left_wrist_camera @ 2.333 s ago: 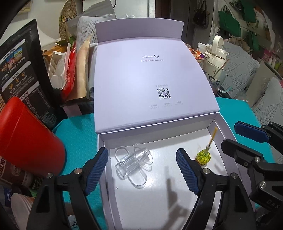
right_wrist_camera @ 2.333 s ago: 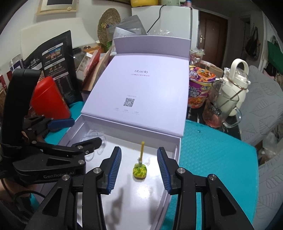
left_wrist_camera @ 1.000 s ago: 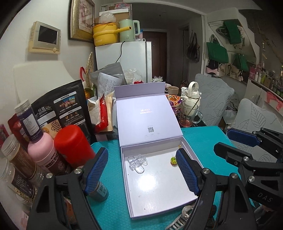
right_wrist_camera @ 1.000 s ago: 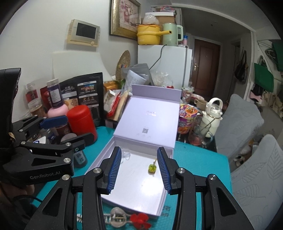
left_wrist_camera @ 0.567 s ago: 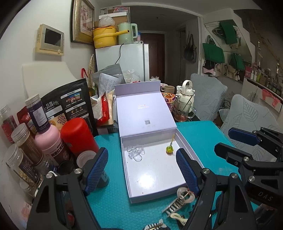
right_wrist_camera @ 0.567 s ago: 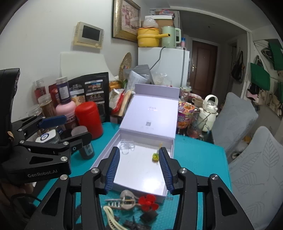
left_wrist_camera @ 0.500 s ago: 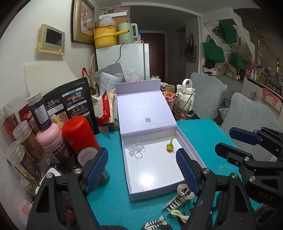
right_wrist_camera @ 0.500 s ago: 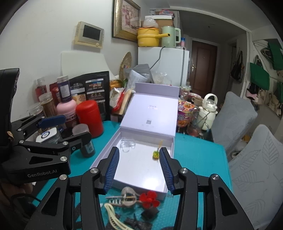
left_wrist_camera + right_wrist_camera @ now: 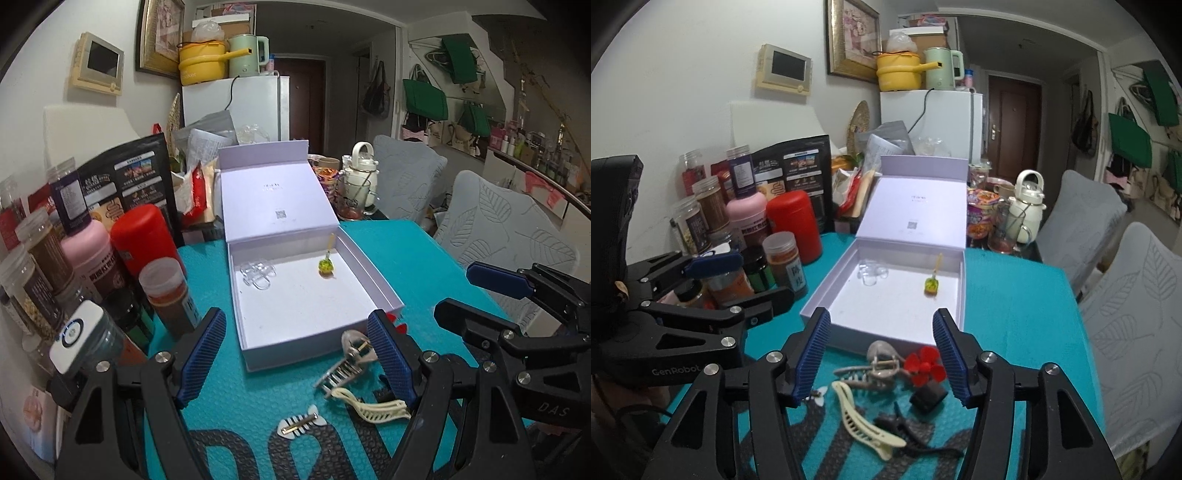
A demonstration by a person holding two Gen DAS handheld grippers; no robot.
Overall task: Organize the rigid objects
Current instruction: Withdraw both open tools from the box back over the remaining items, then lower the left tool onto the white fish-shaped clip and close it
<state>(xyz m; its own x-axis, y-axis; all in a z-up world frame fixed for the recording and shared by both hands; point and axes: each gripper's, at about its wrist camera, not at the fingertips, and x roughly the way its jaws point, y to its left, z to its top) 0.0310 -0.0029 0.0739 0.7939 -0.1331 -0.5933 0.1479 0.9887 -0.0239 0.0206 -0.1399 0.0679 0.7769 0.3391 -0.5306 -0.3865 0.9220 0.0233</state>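
Observation:
An open lavender box [image 9: 369,277] [image 9: 827,291] sits on the teal mat, lid leaning back. Inside lie a clear hair clip [image 9: 257,274] [image 9: 871,275] and a green-yellow pin on a stick [image 9: 325,264] [image 9: 931,283]. Before the box lie several hair clips: a grey claw clip [image 9: 349,360] [image 9: 881,360], a cream clip [image 9: 369,404] [image 9: 864,424], a striped clip [image 9: 301,430], a red flower clip [image 9: 925,365], a black clip [image 9: 927,398]. My left gripper [image 9: 299,356] and right gripper [image 9: 882,356] are open and empty, above these clips.
Jars and bottles crowd the left: a red canister [image 9: 142,243] [image 9: 794,225], a pink bottle [image 9: 88,251], a spice jar [image 9: 168,291] [image 9: 785,258]. A kettle and glass mug [image 9: 364,184] [image 9: 1027,210] stand behind the box. Grey chairs [image 9: 513,229] stand at the right.
Both grippers have pulled back and up from the box. The loose hair clips in front of the box have come into view. Both stay open and empty.

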